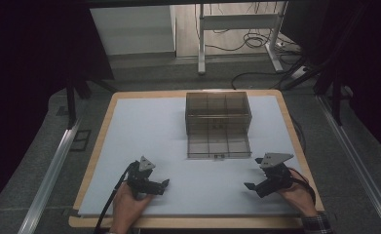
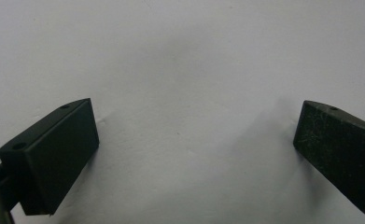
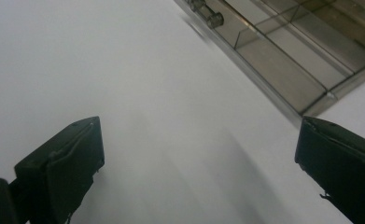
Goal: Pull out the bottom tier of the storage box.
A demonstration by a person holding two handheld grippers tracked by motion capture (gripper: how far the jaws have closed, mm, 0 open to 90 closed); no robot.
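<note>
compartment box [image 1: 218, 124] sits mid-table [image 1: 144, 122], beyond left gripper [image 1: 164, 185] and right gripper [image 1: 251, 186].

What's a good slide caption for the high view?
Two open hand-held grippers, left and right, rest on a white mat before an opened clear compartment box.

A wooden table [image 1: 94, 161] carries a white sheet [image 1: 144, 126] bearing a compartment box [image 1: 218, 124].

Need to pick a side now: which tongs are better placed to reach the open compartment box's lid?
Right, probably. The right tongs stand open, and their view shows the box lid close ahead; the left tongs face bare white mat.
</note>
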